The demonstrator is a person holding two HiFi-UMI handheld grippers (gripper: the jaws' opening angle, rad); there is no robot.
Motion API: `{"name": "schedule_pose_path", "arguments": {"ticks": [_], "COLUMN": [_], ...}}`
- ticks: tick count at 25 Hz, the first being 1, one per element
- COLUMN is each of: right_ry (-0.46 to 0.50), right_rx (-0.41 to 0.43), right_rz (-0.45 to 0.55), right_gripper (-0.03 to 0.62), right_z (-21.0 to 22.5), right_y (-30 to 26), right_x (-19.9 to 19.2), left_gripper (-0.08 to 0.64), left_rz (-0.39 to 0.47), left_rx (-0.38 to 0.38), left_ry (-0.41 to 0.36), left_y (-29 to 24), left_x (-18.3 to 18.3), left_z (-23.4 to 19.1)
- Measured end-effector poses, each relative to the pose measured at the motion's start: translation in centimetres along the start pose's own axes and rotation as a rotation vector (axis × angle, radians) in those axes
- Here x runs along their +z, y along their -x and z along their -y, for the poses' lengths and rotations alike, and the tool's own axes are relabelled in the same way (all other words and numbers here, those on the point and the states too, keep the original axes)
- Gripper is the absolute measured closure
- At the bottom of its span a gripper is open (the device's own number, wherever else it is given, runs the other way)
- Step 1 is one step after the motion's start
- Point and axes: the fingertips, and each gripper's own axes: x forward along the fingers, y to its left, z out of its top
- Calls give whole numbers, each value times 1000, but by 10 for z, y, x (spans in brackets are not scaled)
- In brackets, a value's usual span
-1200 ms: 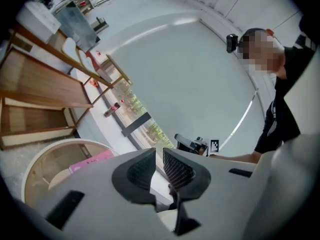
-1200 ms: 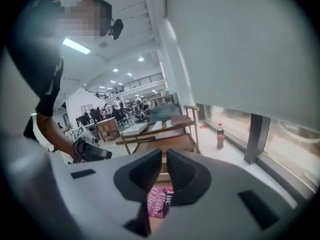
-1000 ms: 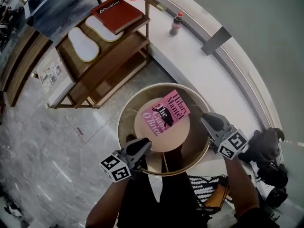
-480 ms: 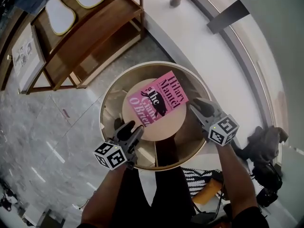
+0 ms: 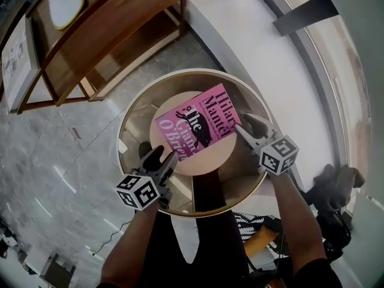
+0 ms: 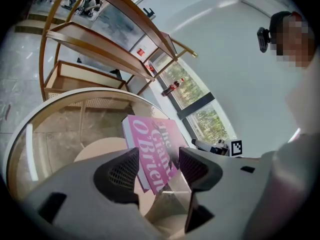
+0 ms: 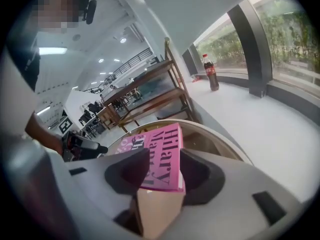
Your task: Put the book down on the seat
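Observation:
A pink book (image 5: 198, 123) lies flat on the round beige seat (image 5: 219, 156) of a chair with a curved rim (image 5: 124, 125). My left gripper (image 5: 158, 159) hangs at the book's near left corner, my right gripper (image 5: 245, 125) at its right edge. Both sets of jaws have just been opening and stand wide. In the left gripper view the book (image 6: 156, 141) shows between the fingers of that gripper (image 6: 159, 162), and the pads stay off it. In the right gripper view the book (image 7: 162, 154) lies just ahead of that gripper (image 7: 165, 165), also not pinched.
A wooden shelf unit (image 5: 96, 38) stands at the upper left on the grey marble floor. A cola bottle (image 7: 212, 73) stands on the white ledge by the windows. A dark bag (image 5: 337, 188) lies at the right.
Both grippers have come down towards the seat and closer to the book. Their jaws, shut a second ago, now stand open. The book has kept its place on the seat.

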Motion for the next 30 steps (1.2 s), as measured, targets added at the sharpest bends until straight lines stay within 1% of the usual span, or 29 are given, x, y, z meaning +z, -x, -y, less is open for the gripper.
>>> {"name": "schedule_pose_path", "arguments": {"ticks": [8,14,17,23,30], "right_ry": [-25,-54,-58,-61,-38], "right_rx": [-5,9,22,20,37], "right_rz": [-22,-55,-59,-71,-73], "right_gripper": [420,420,420,422,428], "right_z": [18,17,14,16,11], "right_y": [-11,-22,-26,-29,-33], "right_x": [-10,-14,-17,-21,-21], "left_gripper": [325,325,325,325,325], "left_rz": [2,-6,-9,-20,-36], "left_rx": [32,84,87,100,110], "left_ry": [-15,16,17,30,26], "left_y": [-13,-15,-20,-28,-34], "left_x": [-6,-8,-7,-10,-10], "left_z": [-7,-19,-19,-22,-24]}}
